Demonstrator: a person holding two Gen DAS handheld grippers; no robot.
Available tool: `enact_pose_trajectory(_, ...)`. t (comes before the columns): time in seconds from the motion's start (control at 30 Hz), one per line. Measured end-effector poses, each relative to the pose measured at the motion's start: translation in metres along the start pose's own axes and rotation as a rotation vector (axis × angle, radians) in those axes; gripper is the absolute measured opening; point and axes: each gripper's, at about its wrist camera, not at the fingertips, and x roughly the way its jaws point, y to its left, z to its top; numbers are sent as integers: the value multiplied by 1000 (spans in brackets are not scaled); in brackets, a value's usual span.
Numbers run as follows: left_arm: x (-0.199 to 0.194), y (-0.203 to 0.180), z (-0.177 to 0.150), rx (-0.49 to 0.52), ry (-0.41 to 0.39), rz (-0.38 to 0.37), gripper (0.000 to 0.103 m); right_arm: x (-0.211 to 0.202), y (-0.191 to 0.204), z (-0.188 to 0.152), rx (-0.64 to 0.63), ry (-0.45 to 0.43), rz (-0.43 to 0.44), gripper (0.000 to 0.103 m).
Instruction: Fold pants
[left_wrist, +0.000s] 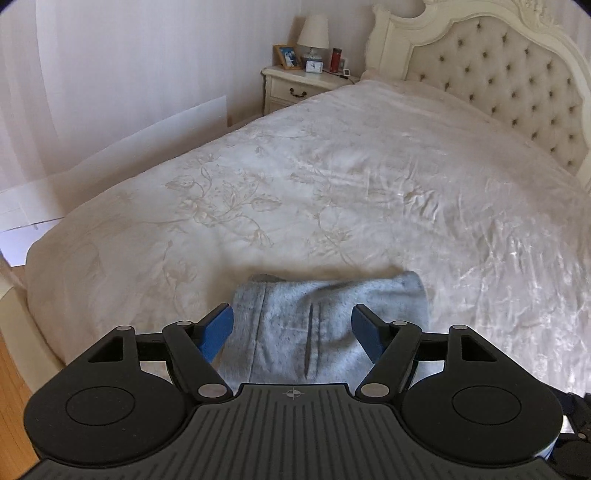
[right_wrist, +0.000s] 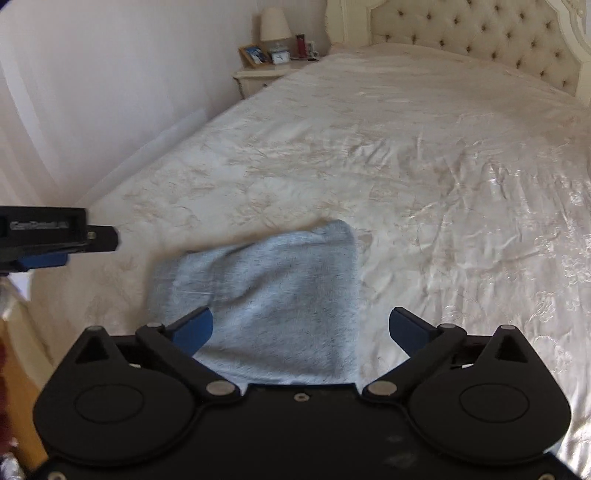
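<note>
Folded pants (left_wrist: 325, 325) lie under both spread tongs (left_wrist: 291, 328), seemingly untouched.

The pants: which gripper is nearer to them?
Hard to call; about equal. Left gripper and right gripper each hang open over the near edge of the pants, touching nothing.

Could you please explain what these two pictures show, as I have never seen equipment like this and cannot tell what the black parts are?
No robot here: a person holds a pair of hand-held tongs in each hand, each carrying a camera looking along its two blue-padded fingers. One picture is from the left tongs, the other from the right tongs. Both are open and hold nothing. Light-blue pants, folded into a small bundle, lie on the cream bedspread. The left tongs also show at the edge of the right view. A nightstand stands beyond.
</note>
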Motion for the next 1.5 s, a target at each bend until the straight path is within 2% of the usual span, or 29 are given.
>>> enact_pose_trajectory(0.07,-7,-2,-6,-6,4,5,69,-11,-2,-2,18,7,30,103)
enact_pose_trajectory(0.27,-28,-5,-25,-13,10,15,69,-33,-5,-10,48,23,36,103)
enact_pose_trajectory(0.4,-39,-9,-40,7,4,80,69,-41,-5,-15,73,66,14,103)
enact_pose_trajectory(0.47,-42,-11,-46,17,8,112,69,-45,-4,-18,61,59,7,103)
enact_pose_trajectory(0.67,-37,-6,-59,-10,104,94,69,-55,-3,-24,56,37,-17,103)
enact_pose_trajectory(0.93,-32,-10,-73,-15,199,72,69,-55,-4,-28,46,70,-47,103)
enact_pose_trajectory(1.5,-20,-16,-71,-19,248,101,69,-45,-5,-24,57,104,-31,103)
